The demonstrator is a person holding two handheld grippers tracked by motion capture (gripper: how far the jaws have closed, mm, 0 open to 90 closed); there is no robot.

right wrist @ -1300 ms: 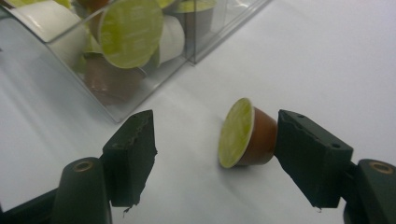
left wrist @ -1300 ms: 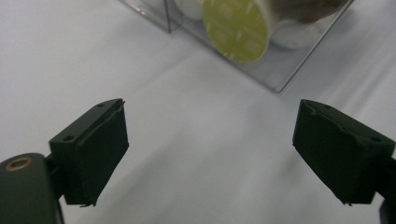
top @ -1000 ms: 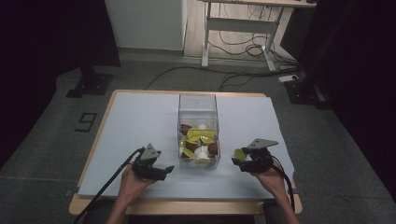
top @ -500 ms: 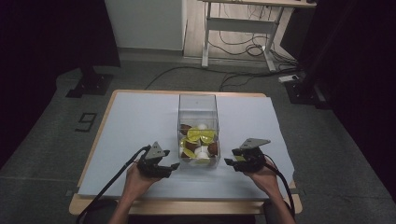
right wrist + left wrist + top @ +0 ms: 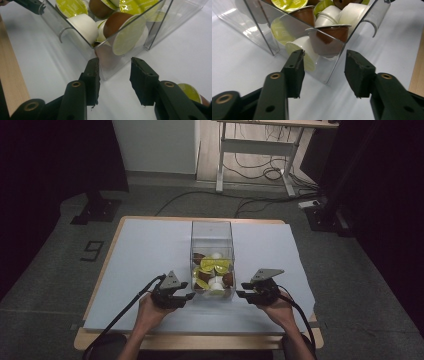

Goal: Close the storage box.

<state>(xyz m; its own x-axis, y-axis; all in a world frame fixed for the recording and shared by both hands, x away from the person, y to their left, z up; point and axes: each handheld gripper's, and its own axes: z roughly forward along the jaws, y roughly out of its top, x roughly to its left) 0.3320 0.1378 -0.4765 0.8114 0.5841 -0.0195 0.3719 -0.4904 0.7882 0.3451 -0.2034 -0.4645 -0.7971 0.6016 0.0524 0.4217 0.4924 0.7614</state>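
With left gripper (image 5: 186, 296) at 9 o'clock and right gripper (image 5: 243, 294) at 3 o'clock of tall clear plastic box (image 5: 212, 232), both spread wide and pinching nothing: risk of tipping, spilling brown, white and yellow-green coffee capsules (image 5: 214, 271) over white-covered bench (image 5: 140, 250).

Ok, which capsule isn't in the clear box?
The green-lidded capsule lying on the white table cover, behind the right gripper in its own view. The others are piled inside the clear box.
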